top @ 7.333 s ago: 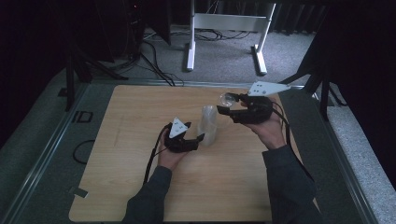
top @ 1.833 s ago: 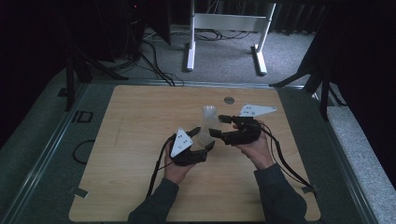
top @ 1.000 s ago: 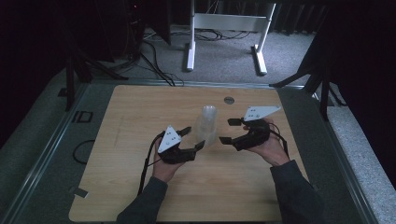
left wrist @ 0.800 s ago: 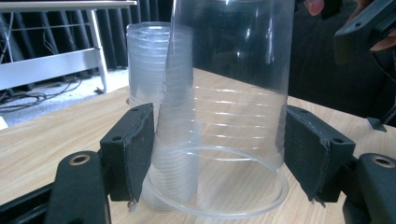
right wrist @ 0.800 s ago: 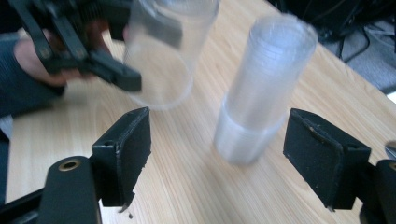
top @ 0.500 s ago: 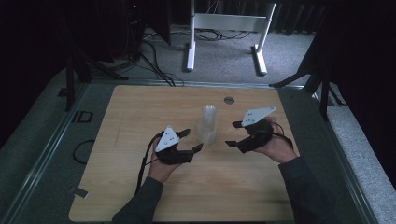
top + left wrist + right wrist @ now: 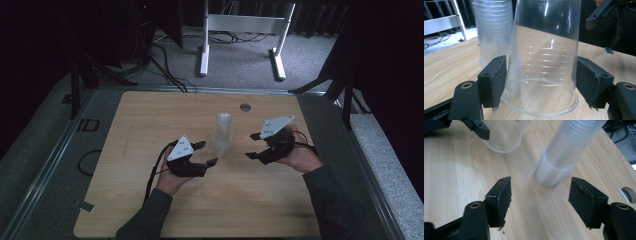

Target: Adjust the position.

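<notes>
Two claws sit low over the wooden surface [image 7: 150, 125], one in each hand. Left claw [image 7: 540, 82]: jaws clenched on a single clear plastic cup [image 7: 544, 65], pads pressed against its sides low down near the rim; cup is upside down, mouth toward the surface, tilted slightly. In the high view the left claw [image 7: 207, 154] sits just left of the cup stack [image 7: 222, 132], which stands upright, mouths down, near the middle of the surface. In the left gripper view the stack [image 7: 492, 32] stands right behind the held cup, on its left; whether the two touch cannot be told. Right claw [image 7: 540, 202]: jaws have just been closing, yet stand apart with nothing between them, only bare wood; the stack [image 7: 566, 152] lies just ahead of the pads, not touched. In the high view the right claw [image 7: 252, 146] is right of the stack, near it. Small round metal disc [image 7: 245, 107] sits in the surface beyond the stack. White frame [image 7: 240, 30] stands on the grey floor past the far edge.
</notes>
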